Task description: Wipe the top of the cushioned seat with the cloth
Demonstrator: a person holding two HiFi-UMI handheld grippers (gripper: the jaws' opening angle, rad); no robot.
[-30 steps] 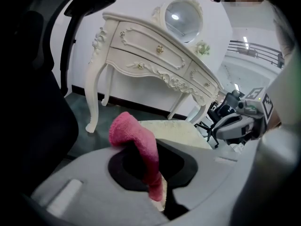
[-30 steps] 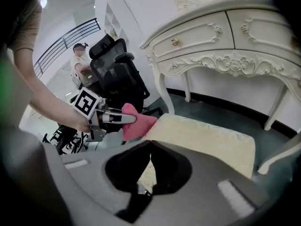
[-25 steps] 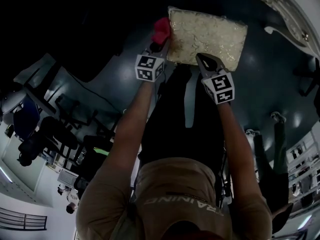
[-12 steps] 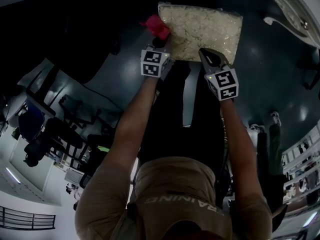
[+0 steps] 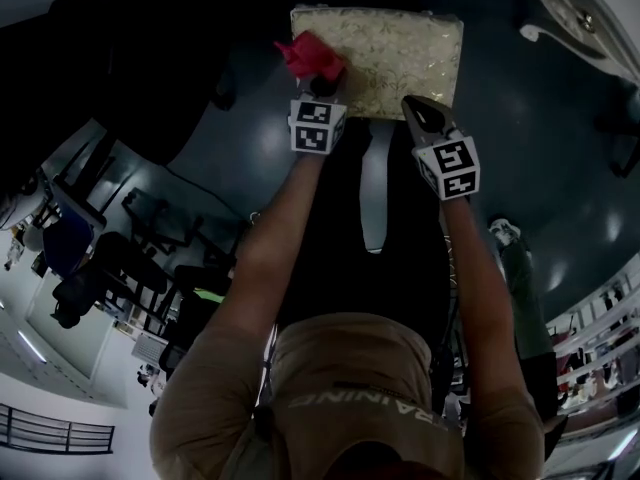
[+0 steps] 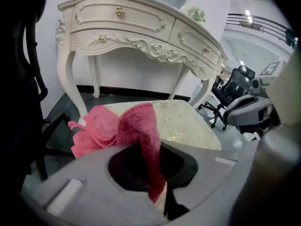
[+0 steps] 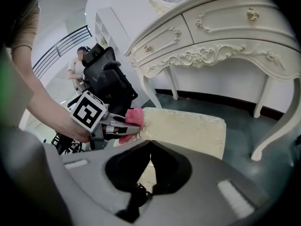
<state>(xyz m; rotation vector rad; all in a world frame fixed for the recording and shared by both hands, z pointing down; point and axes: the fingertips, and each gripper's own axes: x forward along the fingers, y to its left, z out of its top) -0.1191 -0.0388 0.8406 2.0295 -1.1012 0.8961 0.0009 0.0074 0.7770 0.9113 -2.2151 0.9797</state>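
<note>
Left gripper (image 5: 322, 88), upper centre of the head view, has its jaws clamped on a pink cloth (image 5: 308, 55). The cloth bunches ahead of the tips at the left edge of the cream cushioned seat (image 5: 400, 53). Right gripper (image 5: 420, 110) sits to the right of it, at the seat's near edge, jaws closed together with nothing between them. Behind the seat stands a white carved dressing table (image 6: 141, 27).

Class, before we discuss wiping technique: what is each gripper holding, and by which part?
The left gripper pinches one end of the pink cloth; the rest bunches beyond its tips. The right gripper is shut, holding nothing.
</note>
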